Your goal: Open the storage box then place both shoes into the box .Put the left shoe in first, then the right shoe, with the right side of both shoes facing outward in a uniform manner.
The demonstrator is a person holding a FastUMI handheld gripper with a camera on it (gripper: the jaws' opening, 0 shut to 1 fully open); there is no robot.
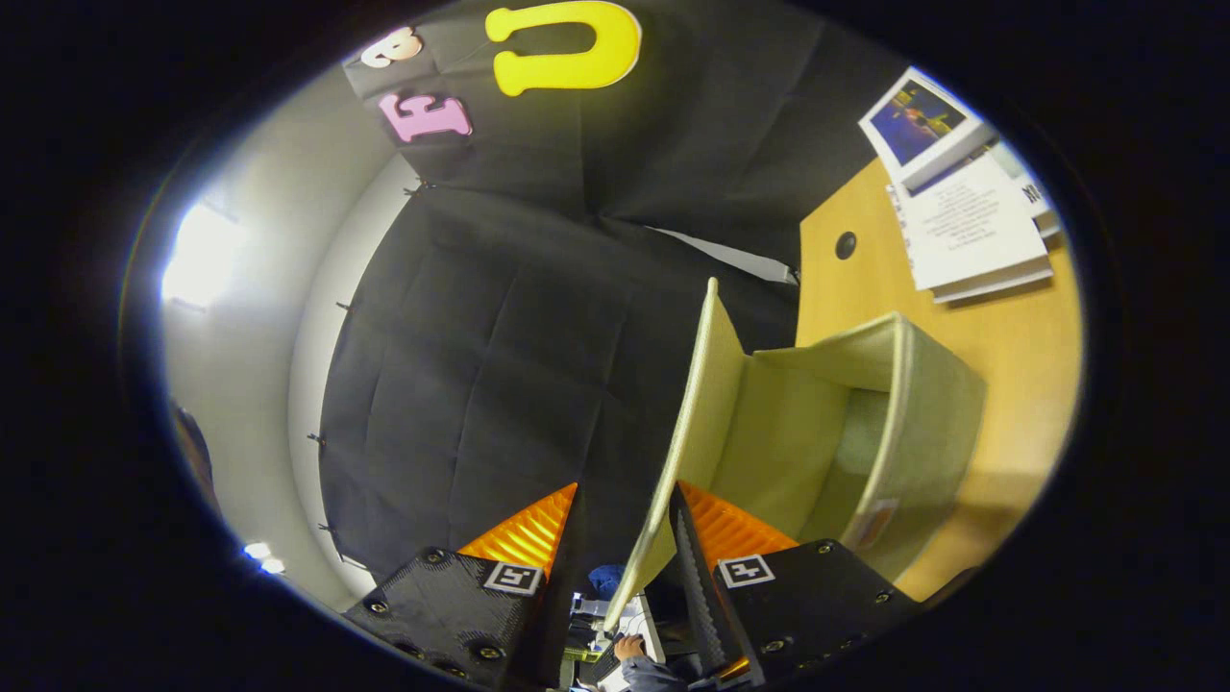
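Observation:
The pale green fabric storage box [927, 423] rests on a wooden table [1019, 384], just ahead of the fingers and to one side. Its lid [697, 404] is swung up and stands away from the box mouth, so the hollow inside [817, 442] is exposed. The free edge of the lid runs down between the two fingers. My gripper [629, 524] is shut on that edge, with the ribbed pad of one finger [694, 557] lying flat against the lid's inner face.
Stacked books and printed sheets [971, 231] lie on the table beyond the box, near a round cable hole [845, 245]. The black cloth wall [500, 365] hangs behind the lid. A person's hand [629, 649] shows far behind the fingers.

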